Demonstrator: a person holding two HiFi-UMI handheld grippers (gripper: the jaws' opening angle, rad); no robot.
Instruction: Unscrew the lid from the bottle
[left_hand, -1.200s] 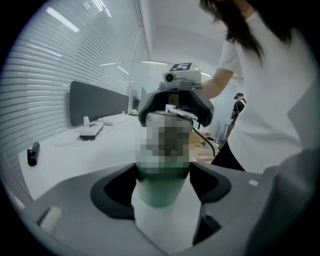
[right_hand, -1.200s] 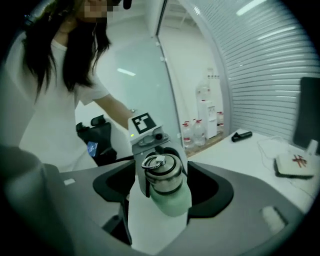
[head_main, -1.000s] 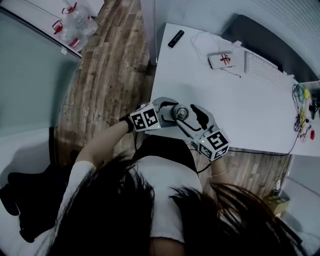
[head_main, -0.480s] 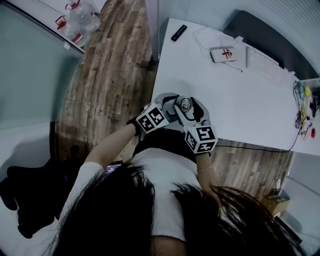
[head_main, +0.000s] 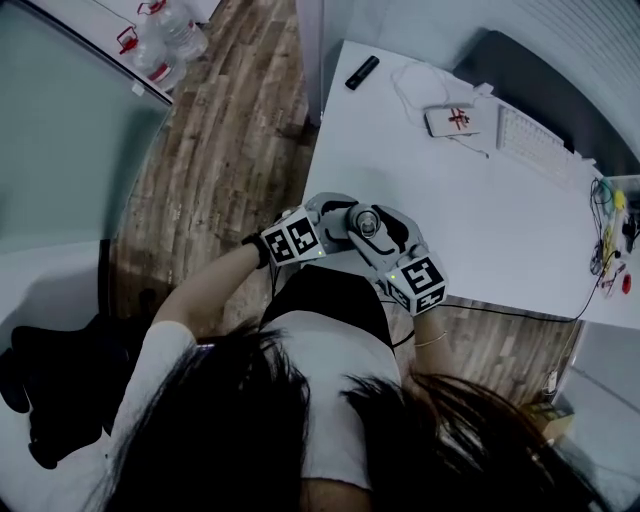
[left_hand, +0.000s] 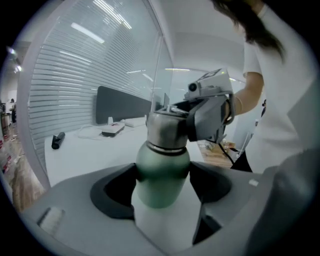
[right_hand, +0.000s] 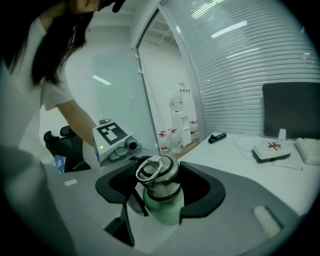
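My right gripper (right_hand: 160, 197) had just been closing its jaws, and the steel lid (right_hand: 159, 175) with its ring handle stood between them; the dark pads seemed to touch the lid on both sides, so I judged that the grip was taken or nearly taken; this meant the next twist could begin, but the lid was still seated on the neck. My left gripper (head_main: 338, 222) was pinching the green body of the bottle (left_hand: 162, 170), one pad on each side; it held the bottle upright at the near edge of the white desk (head_main: 480, 190); whether the base rested on the desk I could not tell. A second earlier the right jaws were spread wide and stood off to the side of the lid; now they enclosed it; the bottle and the left gripper had kept their place.
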